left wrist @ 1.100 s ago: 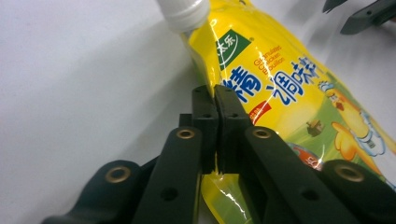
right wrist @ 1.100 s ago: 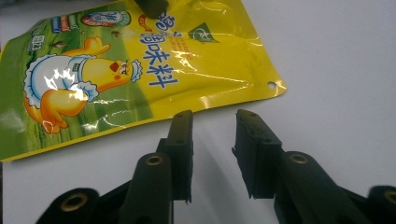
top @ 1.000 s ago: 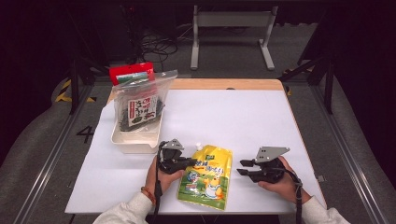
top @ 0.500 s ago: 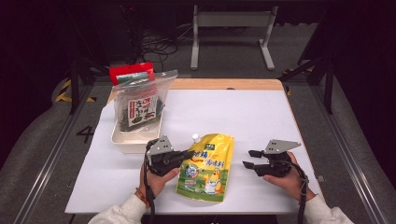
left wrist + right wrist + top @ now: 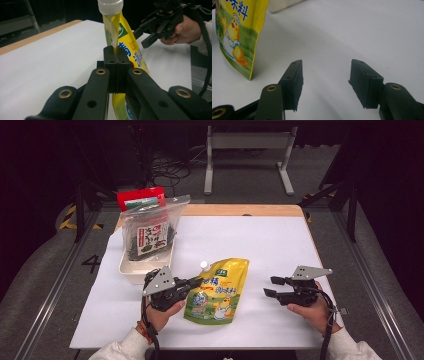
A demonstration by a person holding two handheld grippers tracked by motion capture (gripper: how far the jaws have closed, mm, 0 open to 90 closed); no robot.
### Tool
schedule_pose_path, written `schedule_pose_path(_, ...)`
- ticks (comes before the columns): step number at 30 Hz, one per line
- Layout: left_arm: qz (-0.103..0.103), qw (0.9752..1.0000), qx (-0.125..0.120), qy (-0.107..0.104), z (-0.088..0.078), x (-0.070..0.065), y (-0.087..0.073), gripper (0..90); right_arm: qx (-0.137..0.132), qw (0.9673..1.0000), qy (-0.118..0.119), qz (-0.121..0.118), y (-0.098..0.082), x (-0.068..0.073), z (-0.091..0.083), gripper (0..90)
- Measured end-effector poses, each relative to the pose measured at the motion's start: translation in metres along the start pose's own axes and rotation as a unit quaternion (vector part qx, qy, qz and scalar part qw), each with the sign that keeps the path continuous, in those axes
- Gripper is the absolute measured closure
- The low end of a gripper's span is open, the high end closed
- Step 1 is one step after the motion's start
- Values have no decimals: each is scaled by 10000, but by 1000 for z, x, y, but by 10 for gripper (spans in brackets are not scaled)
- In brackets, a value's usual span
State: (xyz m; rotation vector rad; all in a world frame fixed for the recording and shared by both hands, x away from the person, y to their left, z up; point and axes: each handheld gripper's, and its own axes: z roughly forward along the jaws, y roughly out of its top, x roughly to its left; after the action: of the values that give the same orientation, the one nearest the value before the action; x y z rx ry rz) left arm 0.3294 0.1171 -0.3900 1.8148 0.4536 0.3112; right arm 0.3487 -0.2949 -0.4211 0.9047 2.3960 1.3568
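A yellow spouted drink pouch [image 5: 217, 290] with a white cap [image 5: 203, 264] is at the table's near middle, its left side raised. My left gripper [image 5: 196, 281] is shut on the pouch's left edge just below the cap. The left gripper view shows that grip [image 5: 116, 53] on the folded pouch [image 5: 130, 47] under the cap [image 5: 110, 6]. My right gripper [image 5: 270, 287] hovers to the right of the pouch, apart from it. Its jaws [image 5: 324, 82] have just been opening and nothing is between them. The pouch's lower corner [image 5: 234, 32] hangs at the upper left of that view.
A white tray [image 5: 131, 270] at the left holds a clear bag of dark seaweed [image 5: 150, 232], with a red packet [image 5: 140, 198] behind it. The white tabletop [image 5: 260, 240] stretches beyond the pouch to a wooden far edge [image 5: 240, 210].
The left gripper has shifted left and up, raising the pouch's cap end. The right gripper has drawn away to the right of the pouch, and its jaws have spread.
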Motion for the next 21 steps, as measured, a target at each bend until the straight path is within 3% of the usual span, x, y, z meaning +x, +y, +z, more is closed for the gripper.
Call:
schedule_pose_path(15,129,9996,-220,-148,-11,0,7,900,46,10000,-26,-42,1,2,3,421)
schedule_pose_path(21,230,9993,-262,-110,-17,3,13,900,46,10000,-77,-3,0,1,1,412)
